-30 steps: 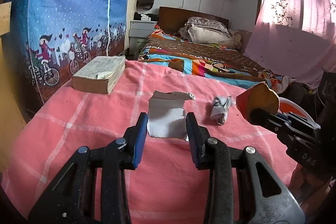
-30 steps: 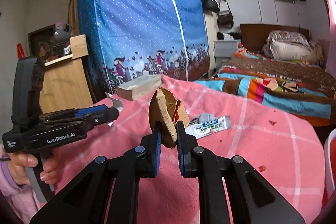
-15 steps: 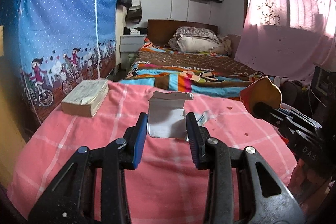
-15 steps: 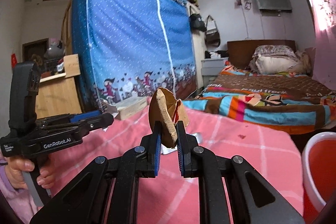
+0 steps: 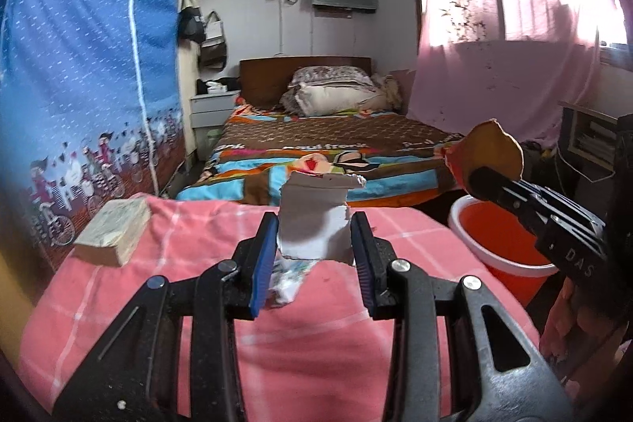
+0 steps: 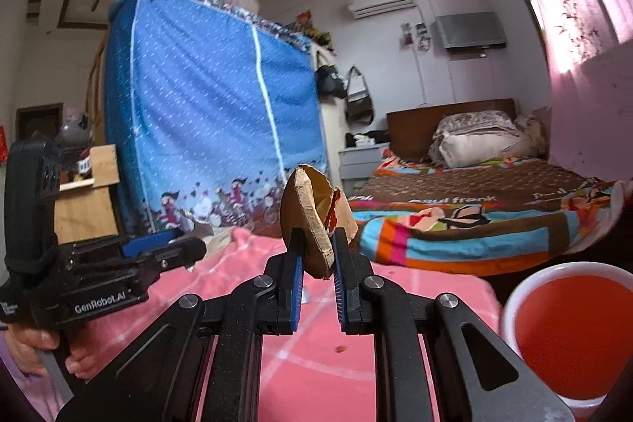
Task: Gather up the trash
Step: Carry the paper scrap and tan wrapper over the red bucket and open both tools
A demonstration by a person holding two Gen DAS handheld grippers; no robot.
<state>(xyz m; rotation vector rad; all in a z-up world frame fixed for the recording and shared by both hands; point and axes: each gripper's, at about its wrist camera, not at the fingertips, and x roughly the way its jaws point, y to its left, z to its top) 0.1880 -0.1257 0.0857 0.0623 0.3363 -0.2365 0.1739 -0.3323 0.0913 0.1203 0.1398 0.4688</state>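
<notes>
My left gripper (image 5: 312, 244) is shut on a torn grey piece of cardboard (image 5: 314, 220) and holds it up above the pink checked table cloth (image 5: 308, 354). A crumpled wrapper (image 5: 290, 279) lies on the cloth just below it. My right gripper (image 6: 318, 262) is shut on a folded brown piece of cardboard (image 6: 306, 220), raised above the table. That gripper with its brown cardboard (image 5: 492, 155) also shows at the right of the left wrist view. A red bucket (image 5: 502, 244) stands beyond the table's right edge, and shows at the lower right of the right wrist view (image 6: 565, 335).
A thick old book (image 5: 114, 232) lies at the table's far left. A blue fabric wardrobe (image 5: 79, 97) stands to the left. A bed with a colourful cover (image 5: 328, 153) lies beyond the table. A pink curtain (image 5: 506, 82) hangs at the right.
Both grippers have risen and tilted up with their cardboard pieces held. The red bucket has come further into both views. The wrapper now sits under the left gripper's fingers.
</notes>
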